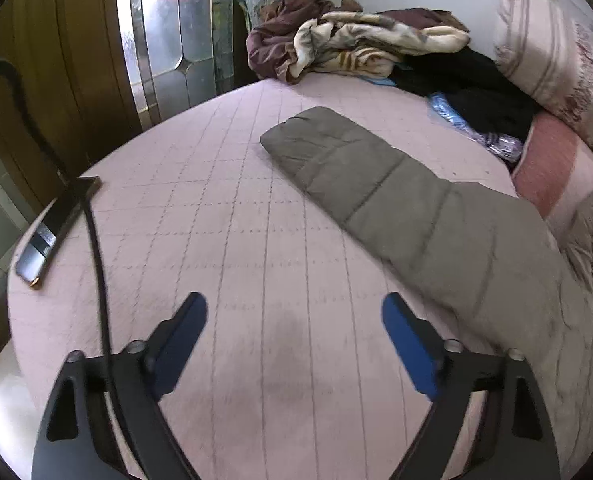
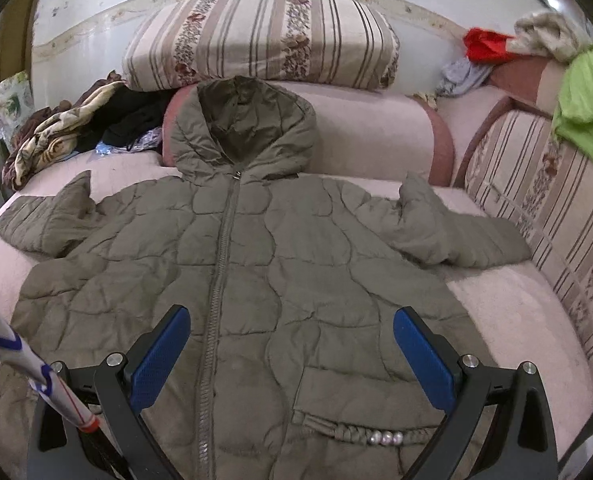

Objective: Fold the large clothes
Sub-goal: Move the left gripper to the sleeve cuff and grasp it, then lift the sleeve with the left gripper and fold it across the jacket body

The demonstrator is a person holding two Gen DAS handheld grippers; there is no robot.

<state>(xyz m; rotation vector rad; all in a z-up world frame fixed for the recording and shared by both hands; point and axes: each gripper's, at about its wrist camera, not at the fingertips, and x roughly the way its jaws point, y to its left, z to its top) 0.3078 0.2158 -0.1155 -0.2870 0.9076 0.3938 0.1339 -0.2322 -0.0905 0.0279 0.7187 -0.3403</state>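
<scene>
An olive quilted hooded jacket (image 2: 256,264) lies flat and zipped, front up, on a pink bedspread (image 2: 508,312), both sleeves spread out and the hood against a pink bolster. My right gripper (image 2: 292,344) is open and empty, above the jacket's lower front. In the left wrist view one sleeve of the jacket (image 1: 396,188) stretches across the bedspread (image 1: 216,208). My left gripper (image 1: 294,336) is open and empty over bare bedspread, to the left of that sleeve.
A pile of brown, cream and black clothes (image 1: 356,44) sits at the bed's far corner. Striped cushions (image 2: 264,36) line the wall. A green cloth (image 2: 588,108) lies on the right cushion. A phone (image 1: 52,232) and black cable (image 1: 96,256) lie at the left edge.
</scene>
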